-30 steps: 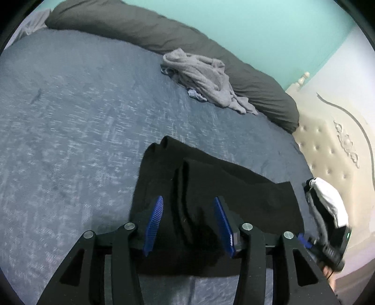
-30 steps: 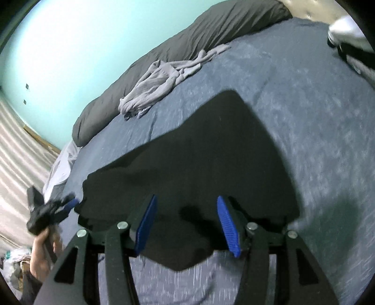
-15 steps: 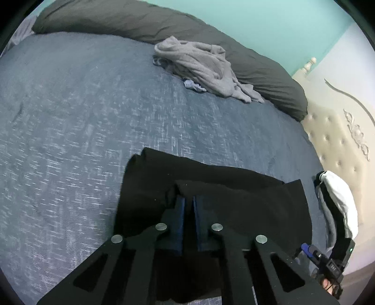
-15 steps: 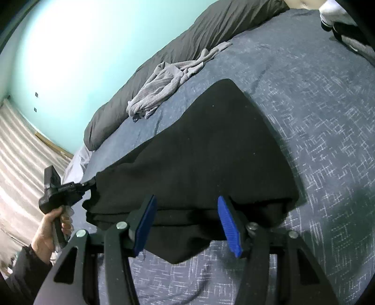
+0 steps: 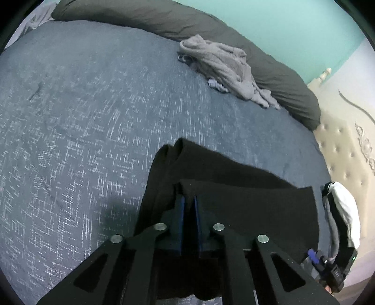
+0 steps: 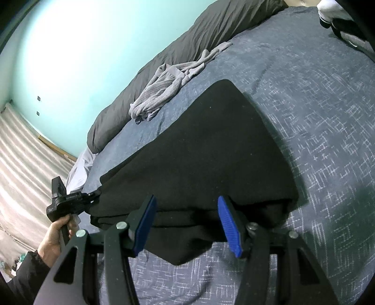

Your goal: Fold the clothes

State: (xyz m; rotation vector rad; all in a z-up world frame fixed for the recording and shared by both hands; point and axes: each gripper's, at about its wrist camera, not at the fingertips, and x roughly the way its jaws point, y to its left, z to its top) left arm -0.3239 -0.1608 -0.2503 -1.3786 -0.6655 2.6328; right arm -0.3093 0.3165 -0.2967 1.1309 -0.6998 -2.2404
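Note:
A black garment [image 5: 246,201] lies on the blue-grey bedspread [image 5: 93,112], partly folded over itself. My left gripper [image 5: 188,199] is shut on a raised edge of this black garment [image 6: 199,150], lifting a fold. From the right wrist, the left gripper [image 6: 93,196] appears at the cloth's left corner, held by a hand [image 6: 55,237]. My right gripper [image 6: 187,211] stands open over the near edge of the garment, its blue pads [image 6: 228,223] on either side of the layered hem, gripping nothing. The other gripper [image 5: 314,254] shows at the lower right of the left wrist view.
A crumpled grey garment [image 5: 225,68] lies at the far side of the bed, against a long dark grey duvet roll [image 5: 234,42]. A beige tufted headboard [image 5: 344,150] stands at the right. Black-and-white clothes [image 6: 332,14] lie near the bed's head. Teal wall behind.
My left gripper went from open to shut on the black garment's edge and has lifted it slightly. The right gripper stayed open and moved closer to the near hem.

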